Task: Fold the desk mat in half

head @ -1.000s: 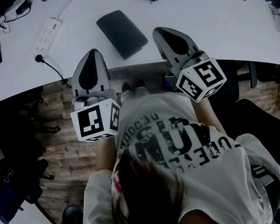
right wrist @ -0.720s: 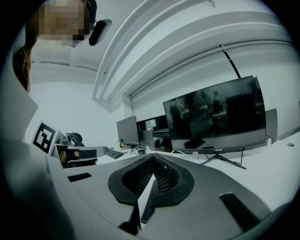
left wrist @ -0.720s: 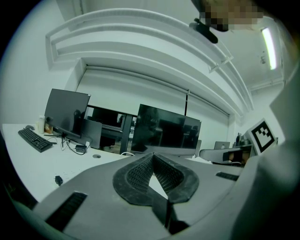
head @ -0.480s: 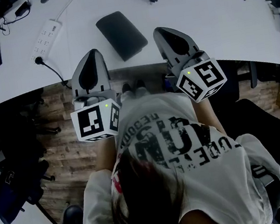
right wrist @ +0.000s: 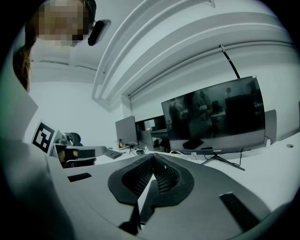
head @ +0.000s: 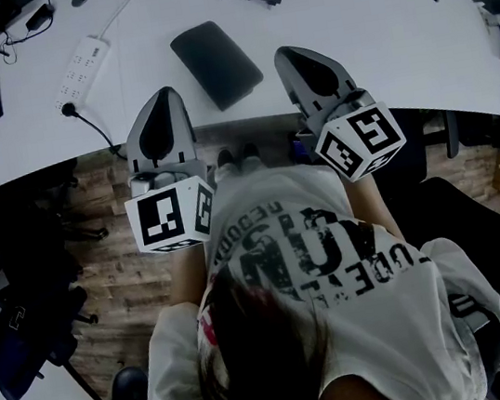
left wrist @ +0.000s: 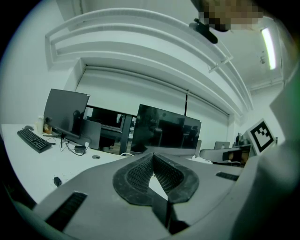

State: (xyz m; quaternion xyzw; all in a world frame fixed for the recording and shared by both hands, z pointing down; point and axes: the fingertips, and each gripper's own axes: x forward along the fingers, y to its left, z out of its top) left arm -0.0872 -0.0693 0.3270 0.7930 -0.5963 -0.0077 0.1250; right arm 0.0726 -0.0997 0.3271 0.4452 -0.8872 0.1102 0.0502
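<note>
Desk mat (head: 217,63) lies upper center on the desk (head: 373,24), between the left gripper (head: 162,97) and right gripper (head: 289,54); both clenched, empty.

Dim, greenish-grey frames — a ceiling light strip (left wrist: 268,44) glares, fisheye edges bend and darken to black.

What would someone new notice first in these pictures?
Two grey grippers with black-and-white marker cubes, the left gripper and the right gripper, both shut and empty, reach over the near edge of the curved white desk. Just beyond them lies a dark rounded-rectangle mat; a white power strip sits to its left.
</note>
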